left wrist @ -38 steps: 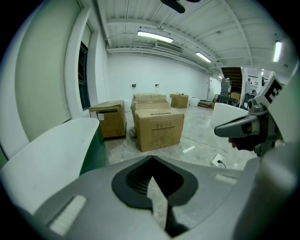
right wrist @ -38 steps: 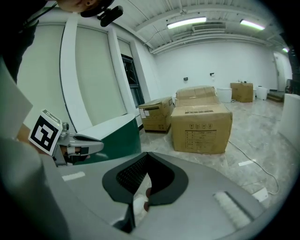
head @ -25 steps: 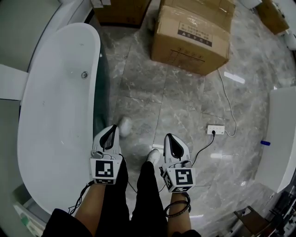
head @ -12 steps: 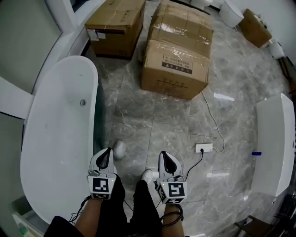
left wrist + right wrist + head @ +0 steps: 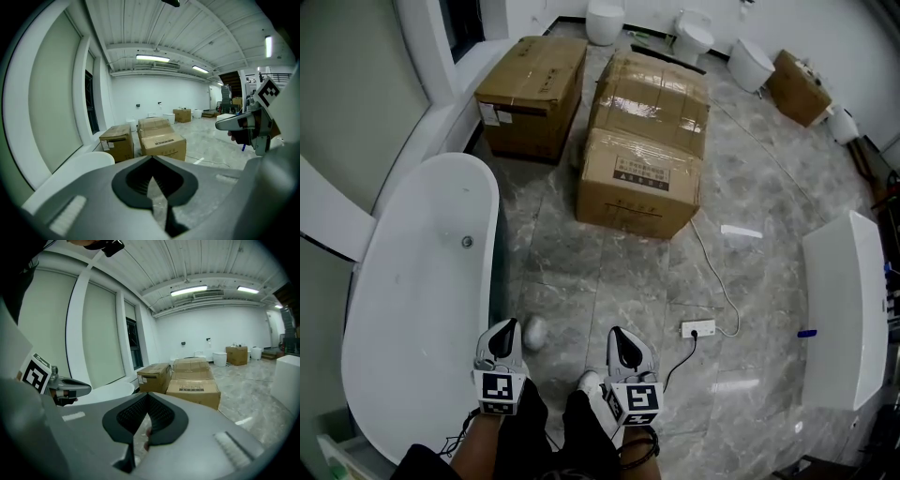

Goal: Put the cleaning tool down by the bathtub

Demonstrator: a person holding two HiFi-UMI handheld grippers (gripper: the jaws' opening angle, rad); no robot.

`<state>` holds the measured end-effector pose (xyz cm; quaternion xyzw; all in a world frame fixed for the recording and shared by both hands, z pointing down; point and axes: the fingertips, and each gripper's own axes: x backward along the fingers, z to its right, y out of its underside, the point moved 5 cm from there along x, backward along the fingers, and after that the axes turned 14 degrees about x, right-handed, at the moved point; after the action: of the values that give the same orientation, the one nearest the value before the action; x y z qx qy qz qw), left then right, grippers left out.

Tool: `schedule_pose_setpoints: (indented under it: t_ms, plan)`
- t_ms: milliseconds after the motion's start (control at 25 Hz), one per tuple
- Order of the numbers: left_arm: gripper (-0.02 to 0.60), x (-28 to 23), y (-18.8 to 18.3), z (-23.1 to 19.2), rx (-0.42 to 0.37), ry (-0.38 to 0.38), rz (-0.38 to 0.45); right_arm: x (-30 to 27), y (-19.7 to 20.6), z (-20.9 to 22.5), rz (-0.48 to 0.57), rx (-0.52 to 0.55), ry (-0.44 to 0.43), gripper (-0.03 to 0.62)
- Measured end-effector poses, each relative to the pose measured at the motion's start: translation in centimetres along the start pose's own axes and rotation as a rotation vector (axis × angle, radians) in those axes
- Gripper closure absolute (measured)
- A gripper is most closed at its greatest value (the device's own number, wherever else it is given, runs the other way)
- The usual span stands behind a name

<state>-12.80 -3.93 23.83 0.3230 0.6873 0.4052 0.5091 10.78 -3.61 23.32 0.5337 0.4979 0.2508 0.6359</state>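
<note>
No cleaning tool shows in any view. The white freestanding bathtub [image 5: 412, 309] lies along the left, with its drain [image 5: 467, 242] in sight. My left gripper [image 5: 504, 337] hangs over the tub's right rim, shut and holding nothing. About a hand's width to its right, my right gripper [image 5: 622, 343] is over the floor, also shut and holding nothing. In the left gripper view the left gripper [image 5: 151, 161] points down the room at the boxes. The right gripper view has the right gripper [image 5: 147, 397] aimed the same way, with the tub [image 5: 110, 391] at its left.
Two big cardboard boxes [image 5: 642, 155] and a smaller one [image 5: 530, 84] stand ahead on the grey marble floor. A power strip [image 5: 697, 329] with its cable lies right of my right gripper. A white fixture [image 5: 848, 309] stands at the right. The person's white shoes [image 5: 534, 332] are below the grippers.
The head view has lifted and pulled back, so more of the room and the boxes shows. Both grippers sit lower and smaller in frame, still shut and side by side.
</note>
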Motion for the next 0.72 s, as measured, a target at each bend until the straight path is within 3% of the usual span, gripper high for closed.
schedule_pose_setpoints:
  t_ms: [280,440,600,720]
  plan:
    - [0.581,1.8,-1.6,1.1,-0.027,-0.005,0.028,1.8,-2.6,0.5,0.036,0.001,-0.014,0.571]
    - [0.581,2.4,-3.5,1.6,0.012,0.008,0.058,2.3,-4.4,0.8,0.067,0.01,-0.02,0.571]
    - [0.581,3.3,-5.4,2.0,-0.059,-0.003,0.102,2.9,-5.5,1.3,0.091,0.032,-0.041,0.572]
    - [0.581,4.1,-6.4,2.1,-0.044,-0.021,0.127,3.2,-6.7,1.4,0.119,0.057,-0.056,0.572]
